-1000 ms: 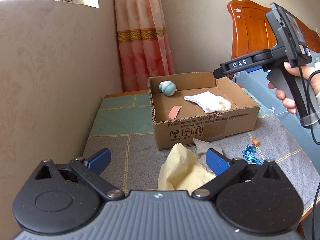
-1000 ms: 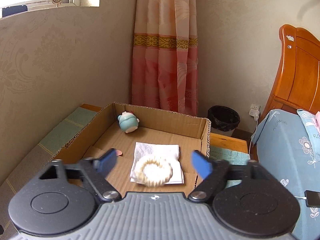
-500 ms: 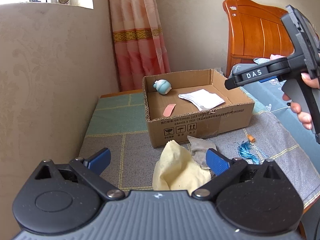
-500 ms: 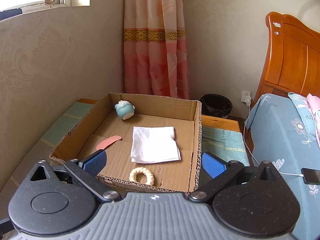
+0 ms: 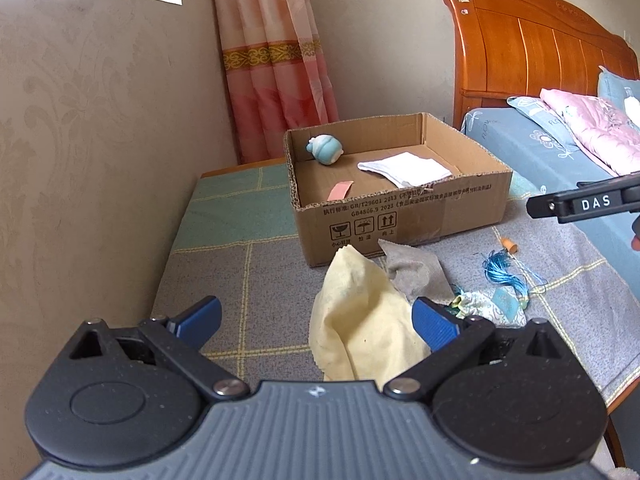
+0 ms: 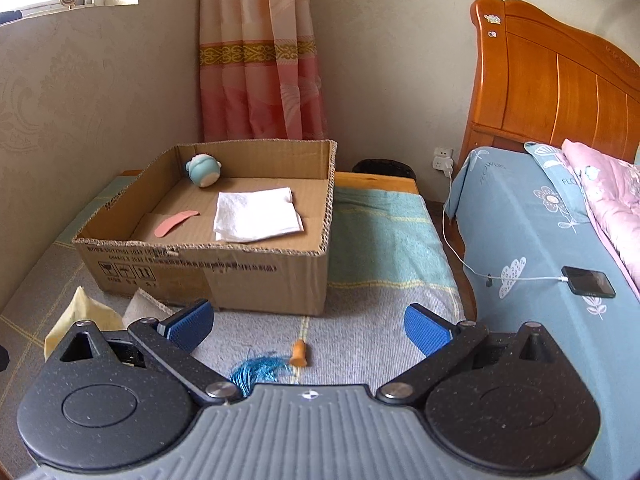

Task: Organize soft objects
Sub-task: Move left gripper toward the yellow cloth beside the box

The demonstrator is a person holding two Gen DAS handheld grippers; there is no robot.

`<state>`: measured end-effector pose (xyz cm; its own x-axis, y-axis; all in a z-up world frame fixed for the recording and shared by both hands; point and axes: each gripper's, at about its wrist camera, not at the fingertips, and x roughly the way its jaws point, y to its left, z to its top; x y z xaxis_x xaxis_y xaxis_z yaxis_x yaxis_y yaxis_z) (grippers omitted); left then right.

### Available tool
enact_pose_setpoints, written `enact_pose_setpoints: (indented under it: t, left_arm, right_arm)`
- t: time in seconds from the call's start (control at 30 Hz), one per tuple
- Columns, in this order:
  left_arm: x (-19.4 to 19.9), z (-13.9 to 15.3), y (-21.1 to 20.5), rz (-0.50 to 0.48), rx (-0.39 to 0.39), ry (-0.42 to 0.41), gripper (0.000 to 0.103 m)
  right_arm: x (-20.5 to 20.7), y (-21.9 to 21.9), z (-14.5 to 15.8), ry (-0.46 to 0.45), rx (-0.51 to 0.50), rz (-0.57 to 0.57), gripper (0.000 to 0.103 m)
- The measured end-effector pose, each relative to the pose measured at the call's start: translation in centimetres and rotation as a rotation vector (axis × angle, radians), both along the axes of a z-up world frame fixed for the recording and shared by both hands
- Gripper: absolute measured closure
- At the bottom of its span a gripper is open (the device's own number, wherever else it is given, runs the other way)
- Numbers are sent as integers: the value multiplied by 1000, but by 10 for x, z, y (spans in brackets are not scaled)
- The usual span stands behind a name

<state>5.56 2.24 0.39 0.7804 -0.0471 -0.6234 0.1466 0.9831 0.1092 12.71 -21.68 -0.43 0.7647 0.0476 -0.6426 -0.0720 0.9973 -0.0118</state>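
Moved: right gripper has pulled back from the cardboard box, fingers spread, empty.
Box contents: white cloth, blue plush, pink strip.
Near the box: yellow cloth, grey cloth, blue tassel.
Left gripper: fingers apart, empty, over the yellow cloth.

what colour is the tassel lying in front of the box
Bright blue, with a small orange cap at its end. The tassel shows best in the right wrist view.
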Motion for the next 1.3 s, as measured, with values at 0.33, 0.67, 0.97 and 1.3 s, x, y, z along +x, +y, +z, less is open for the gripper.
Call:
enact_pose_setpoints:
  t: [0.33, 0.67, 0.97, 1.3]
  left_arm:
    - [8, -26, -5, -65, -23, 78, 2]
    - [31, -50, -13, -105, -47, 151, 2]
    - [57, -70, -34, -158, 6, 194, 2]
    - [53, -63, 9, -65, -17, 189, 2]
  right_arm:
    - [-25, -7, -32, 77, 21, -1, 0]
    - [-33, 10, -52, 109, -5, 92, 0]
    - [-26, 9, -55, 121, -6, 91, 0]
    - [-20, 8, -56, 125, -7, 96, 0]
